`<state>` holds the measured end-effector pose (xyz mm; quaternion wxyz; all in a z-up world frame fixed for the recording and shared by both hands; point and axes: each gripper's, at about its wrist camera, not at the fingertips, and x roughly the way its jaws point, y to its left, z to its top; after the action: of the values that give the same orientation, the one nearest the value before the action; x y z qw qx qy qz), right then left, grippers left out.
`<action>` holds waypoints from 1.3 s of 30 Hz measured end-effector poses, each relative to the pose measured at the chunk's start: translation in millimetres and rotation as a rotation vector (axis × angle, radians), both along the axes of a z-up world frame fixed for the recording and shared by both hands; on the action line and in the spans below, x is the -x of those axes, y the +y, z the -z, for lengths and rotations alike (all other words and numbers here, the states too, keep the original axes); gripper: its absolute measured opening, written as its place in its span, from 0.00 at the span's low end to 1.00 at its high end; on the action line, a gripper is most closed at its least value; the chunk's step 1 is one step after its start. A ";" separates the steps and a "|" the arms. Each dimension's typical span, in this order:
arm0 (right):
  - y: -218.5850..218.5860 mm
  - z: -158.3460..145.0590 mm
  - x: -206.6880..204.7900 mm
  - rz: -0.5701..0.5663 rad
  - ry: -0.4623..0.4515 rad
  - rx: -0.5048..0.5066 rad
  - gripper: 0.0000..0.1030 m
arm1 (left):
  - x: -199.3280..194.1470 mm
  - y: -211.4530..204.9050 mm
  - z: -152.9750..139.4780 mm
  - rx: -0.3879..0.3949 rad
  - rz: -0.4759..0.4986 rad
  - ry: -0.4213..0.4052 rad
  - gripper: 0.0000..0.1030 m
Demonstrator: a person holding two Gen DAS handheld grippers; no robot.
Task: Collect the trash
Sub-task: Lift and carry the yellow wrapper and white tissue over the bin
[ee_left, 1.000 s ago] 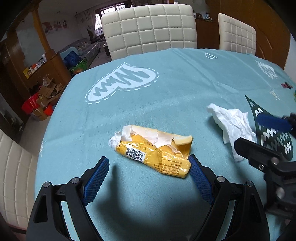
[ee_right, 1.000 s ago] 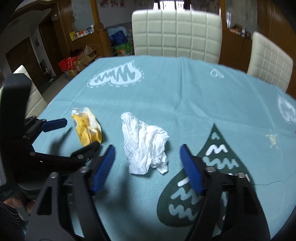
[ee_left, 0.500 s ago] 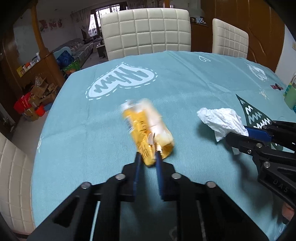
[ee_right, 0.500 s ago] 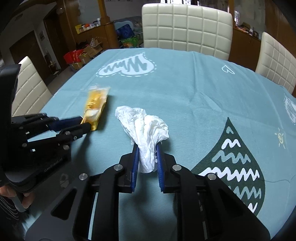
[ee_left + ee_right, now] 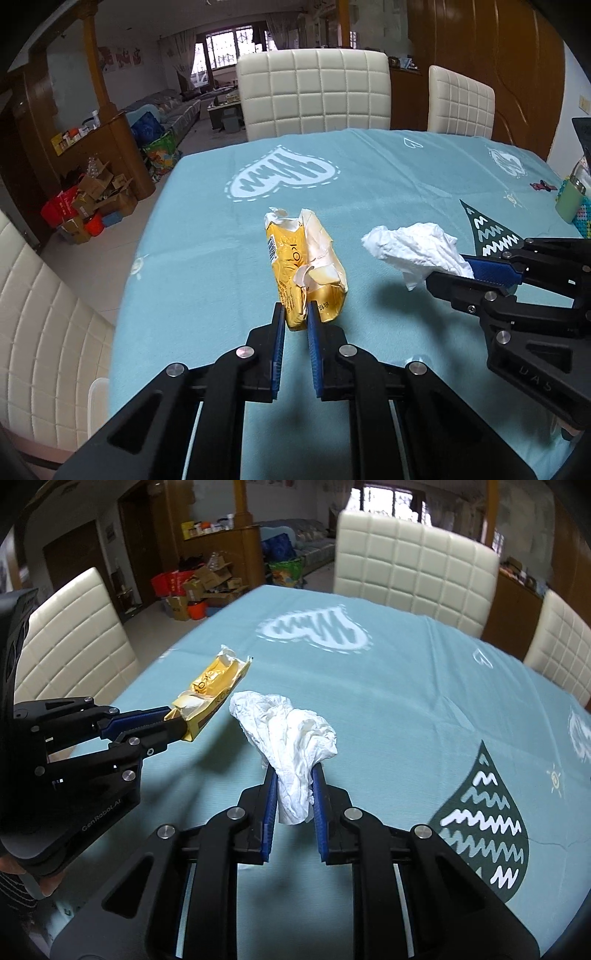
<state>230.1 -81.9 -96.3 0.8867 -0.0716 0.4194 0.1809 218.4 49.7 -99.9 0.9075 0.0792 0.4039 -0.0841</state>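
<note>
Soft daylight comes in from the far windows (image 5: 236, 44), so the room behind looks dim. Shadows on the desk (image 5: 207, 266) are soft and diffuse. Heavy fisheye bending with black corners; the right wrist view shows slight motion blur toward the back.

wrappers: 1 (image 5: 303, 266) | tissues: 1 (image 5: 291, 746) | chairs: 3 (image 5: 314, 96) | claws: 2 (image 5: 296, 314)

left hand-held gripper (image 5: 296, 314): clamped, raised, angled down | right hand-held gripper (image 5: 294, 775): clamped, raised, angled down
</note>
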 end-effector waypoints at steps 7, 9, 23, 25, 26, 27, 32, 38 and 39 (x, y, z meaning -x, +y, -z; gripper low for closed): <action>48.6 -12.9 22.6 -0.070 -0.024 0.026 0.19 | 28.7 41.5 -14.6 0.002 -0.055 -0.048 0.12; 61.2 -15.1 27.4 -0.087 -0.028 0.031 0.19 | 37.8 59.1 -18.1 0.011 -0.081 -0.058 0.12; 179.3 -20.6 63.4 -0.257 -0.044 0.062 0.19 | 90.6 168.9 -24.0 0.029 -0.265 -0.107 0.12; 193.9 -19.4 66.4 -0.278 -0.043 0.070 0.19 | 96.6 182.7 -22.0 0.029 -0.289 -0.108 0.12; 201.2 -19.0 69.3 -0.289 -0.044 0.074 0.19 | 99.3 190.0 -20.7 0.030 -0.302 -0.108 0.12; 207.4 -18.6 70.9 -0.298 -0.044 0.077 0.19 | 101.2 195.5 -19.5 0.031 -0.311 -0.106 0.12; 240.9 -14.3 77.0 -0.349 -0.038 0.090 0.19 | 112.2 228.6 -12.1 0.038 -0.375 -0.095 0.12; 269.5 -7.8 82.2 -0.393 -0.027 0.100 0.19 | 121.6 256.1 -4.4 0.032 -0.434 -0.084 0.12; 275.2 -6.3 82.7 -0.400 -0.024 0.103 0.19 | 122.6 259.0 -3.6 0.032 -0.441 -0.082 0.12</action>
<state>147.4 193.3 -89.9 0.8332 -0.2005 0.3951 0.3309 95.8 308.7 -96.3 0.9208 -0.0222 0.3727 0.1132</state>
